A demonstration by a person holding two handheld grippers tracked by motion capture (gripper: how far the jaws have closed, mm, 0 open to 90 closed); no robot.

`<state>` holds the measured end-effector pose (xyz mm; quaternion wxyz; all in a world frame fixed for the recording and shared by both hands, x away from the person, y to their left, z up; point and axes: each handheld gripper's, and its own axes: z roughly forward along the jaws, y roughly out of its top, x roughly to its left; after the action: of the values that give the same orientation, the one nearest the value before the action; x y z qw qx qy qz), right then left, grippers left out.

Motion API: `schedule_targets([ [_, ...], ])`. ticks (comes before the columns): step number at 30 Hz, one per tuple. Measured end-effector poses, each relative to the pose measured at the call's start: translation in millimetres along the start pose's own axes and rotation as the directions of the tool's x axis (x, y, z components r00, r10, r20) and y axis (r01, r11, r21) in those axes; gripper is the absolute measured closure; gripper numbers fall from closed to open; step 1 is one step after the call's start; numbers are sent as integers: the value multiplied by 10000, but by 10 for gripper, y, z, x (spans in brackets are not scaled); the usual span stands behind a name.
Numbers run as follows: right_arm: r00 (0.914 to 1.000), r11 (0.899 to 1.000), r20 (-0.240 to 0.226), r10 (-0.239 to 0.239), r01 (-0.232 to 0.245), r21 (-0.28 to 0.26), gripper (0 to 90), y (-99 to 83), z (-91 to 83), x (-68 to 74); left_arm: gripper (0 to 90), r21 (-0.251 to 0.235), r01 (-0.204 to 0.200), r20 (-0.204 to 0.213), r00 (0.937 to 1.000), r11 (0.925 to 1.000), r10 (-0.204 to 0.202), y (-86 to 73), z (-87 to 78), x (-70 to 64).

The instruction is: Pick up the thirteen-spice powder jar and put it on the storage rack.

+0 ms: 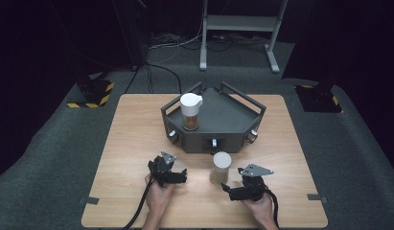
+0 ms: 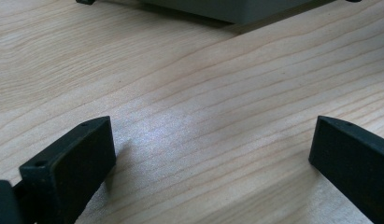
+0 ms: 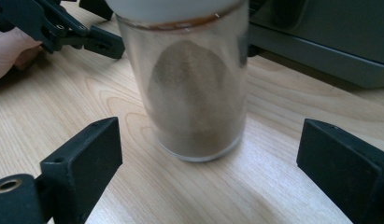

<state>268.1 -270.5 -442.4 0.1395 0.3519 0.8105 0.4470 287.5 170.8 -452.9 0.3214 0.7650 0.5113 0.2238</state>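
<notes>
Upright on the table, the jar of brown powder stands just ahead of the right gripper, jaws wide around nothing; the left gripper gapes wide over bare wood.

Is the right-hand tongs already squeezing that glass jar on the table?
No: the right tongs stand wide open, with the jar upright on the table beyond the jaws, untouched.

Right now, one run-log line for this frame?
left tool: open, over bare table | right tool: open, facing jar, not touching | jar: upright, capped, beside tray
</notes>
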Motion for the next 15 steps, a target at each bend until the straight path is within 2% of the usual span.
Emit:
schedule_targets([
  [15,9997,9997,-64,-219,218,-88,68,97,84,78,3,0,3,2,10000,10000,-3,0,0,0],
])
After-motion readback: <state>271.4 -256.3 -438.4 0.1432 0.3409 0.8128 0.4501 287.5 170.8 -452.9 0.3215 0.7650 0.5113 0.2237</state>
